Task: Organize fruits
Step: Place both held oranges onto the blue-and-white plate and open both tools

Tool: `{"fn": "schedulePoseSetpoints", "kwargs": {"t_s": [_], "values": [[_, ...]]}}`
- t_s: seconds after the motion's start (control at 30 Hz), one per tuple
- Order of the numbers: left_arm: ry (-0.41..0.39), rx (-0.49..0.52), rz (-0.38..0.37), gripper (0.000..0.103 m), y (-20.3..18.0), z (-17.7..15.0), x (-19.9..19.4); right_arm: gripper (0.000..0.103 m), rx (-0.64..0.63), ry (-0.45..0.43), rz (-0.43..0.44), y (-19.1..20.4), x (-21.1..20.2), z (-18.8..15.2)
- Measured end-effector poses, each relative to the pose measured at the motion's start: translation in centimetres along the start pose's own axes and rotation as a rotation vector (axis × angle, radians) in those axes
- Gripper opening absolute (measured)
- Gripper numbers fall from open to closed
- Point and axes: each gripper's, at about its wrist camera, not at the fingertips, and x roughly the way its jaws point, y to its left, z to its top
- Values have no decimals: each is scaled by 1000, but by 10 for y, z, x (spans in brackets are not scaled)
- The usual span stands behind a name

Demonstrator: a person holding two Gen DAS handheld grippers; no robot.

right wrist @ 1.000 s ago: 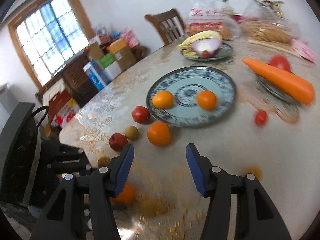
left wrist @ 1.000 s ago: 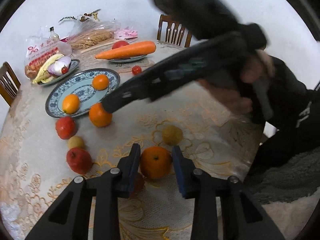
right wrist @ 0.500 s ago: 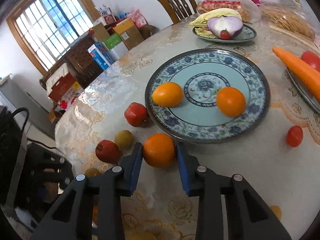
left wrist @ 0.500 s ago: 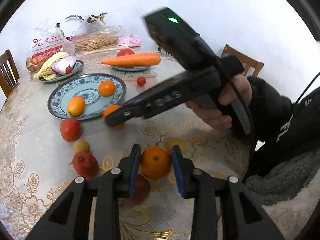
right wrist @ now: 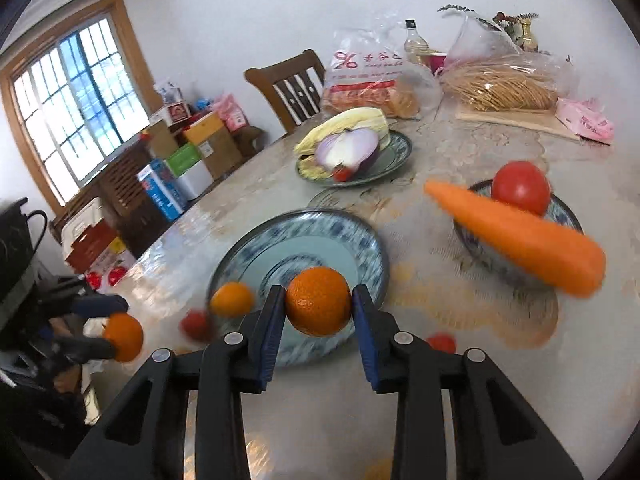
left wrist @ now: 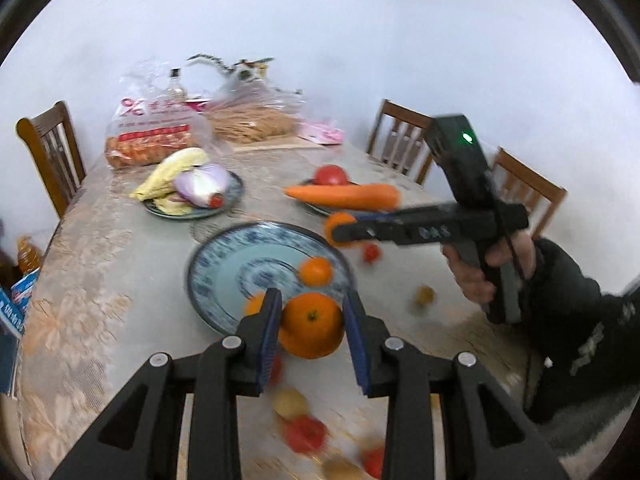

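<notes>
left gripper (left wrist: 312,330): clamped on a round, dimpled orange (left wrist: 311,330)
right gripper (right wrist: 318,310): clamped on a smaller orange (right wrist: 318,301)
plate (right wrist: 372,248): round glazed ceramic, blue-patterned rim

Plain white walls (left wrist: 320,20) enclose the room, and wooden chairs (left wrist: 52,152) ring the bench (left wrist: 100,240). At ten o'clock in the right wrist view, a wood-framed, many-paned window (right wrist: 76,100) admits daylight above stacked boxes (right wrist: 188,152).

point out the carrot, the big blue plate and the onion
carrot (right wrist: 520,236), right wrist view, middle of its body
big blue plate (left wrist: 216,264), left wrist view, bare patterned rim on the left
onion (right wrist: 348,152), right wrist view, cut purple-white face
</notes>
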Motion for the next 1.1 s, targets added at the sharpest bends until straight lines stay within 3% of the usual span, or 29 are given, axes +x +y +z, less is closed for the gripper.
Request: {"fn": "schedulePoseSetpoints", "kwargs": {"t_s": [0.1, 0.27, 0.37, 0.5, 0.6, 0.7, 0.77, 0.83, 0.97, 1.1], "values": [[10, -52, 27, 33, 26, 13, 23, 35, 50, 41, 28, -11, 18, 8], [63, -168, 8, 33, 64, 15, 60, 35, 127, 95, 43, -30, 38, 8], [103, -176, 5, 33, 68, 7, 67, 35, 145, 115, 71, -33, 40, 6], [99, -191, -14, 34, 70, 3, 66, 35, 139, 136, 59, -27, 38, 2], [112, -211, 12, 34, 74, 0, 68, 36, 143, 153, 43, -23, 36, 1], [111, -240, -17, 38, 79, 0, 68, 45, 114, 152, 39, -15, 30, 0], [85, -256, -53, 44, 81, 2, 63, 62, 87, 140, 28, -12, 27, 2], [59, -262, -69, 48, 81, 4, 58, 69, 61, 94, -2, -10, 20, 4], [7, -303, -58, 52, 89, 7, 49, 73, 67, -14, -58, -19, 19, 13], [-6, -347, -54, 53, 99, 7, 46, 73, 124, 2, -43, -27, 30, 22]]}}
